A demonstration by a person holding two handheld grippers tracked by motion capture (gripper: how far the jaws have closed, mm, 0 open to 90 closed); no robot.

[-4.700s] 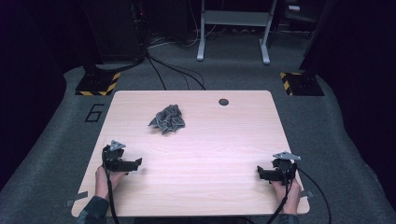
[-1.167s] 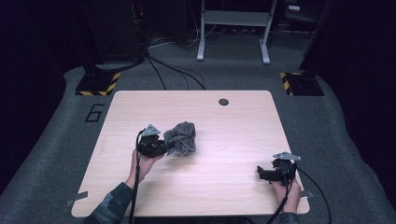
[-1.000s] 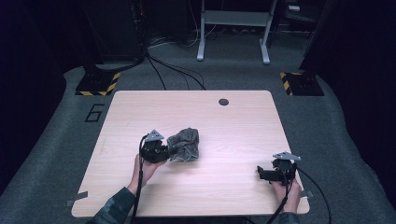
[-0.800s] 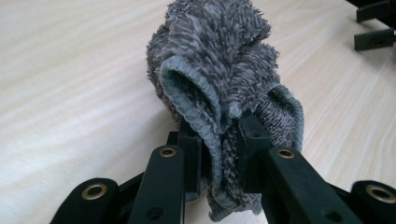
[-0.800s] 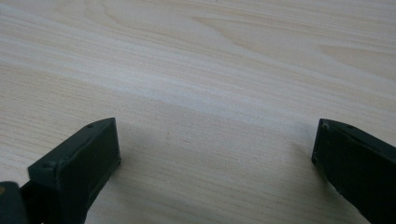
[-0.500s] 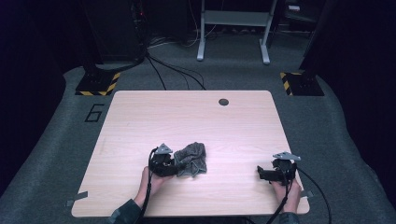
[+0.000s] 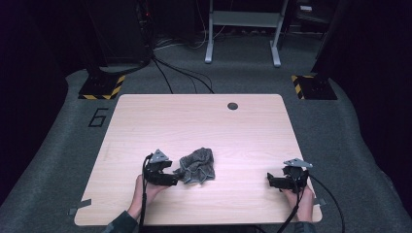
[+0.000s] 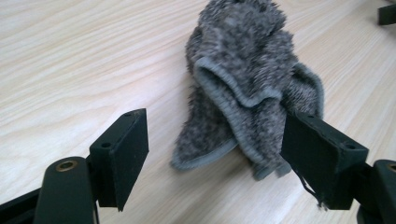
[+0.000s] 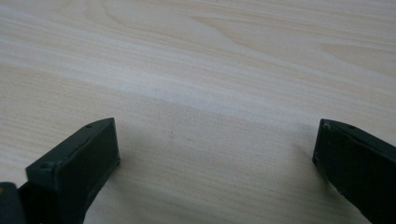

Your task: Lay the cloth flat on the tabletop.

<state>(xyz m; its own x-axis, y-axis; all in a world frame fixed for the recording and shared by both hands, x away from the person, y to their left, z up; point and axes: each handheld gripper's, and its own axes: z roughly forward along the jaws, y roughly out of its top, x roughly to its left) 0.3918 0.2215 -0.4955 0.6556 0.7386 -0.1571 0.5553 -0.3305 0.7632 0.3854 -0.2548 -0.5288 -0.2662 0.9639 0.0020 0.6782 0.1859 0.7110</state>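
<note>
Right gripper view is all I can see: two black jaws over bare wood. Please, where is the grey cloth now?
Observer: The grey cloth lies crumpled near the front of the table, left of centre, far from your right gripper.
Operator: Is the left gripper holding it?
Observer: No. The left gripper has just been opening; in the left gripper view the cloth lies between the jaws, but the left one is clearly apart from it.
Operator: Is anything else on the table?
Observer: A small dark round spot sits near the far edge.
</note>
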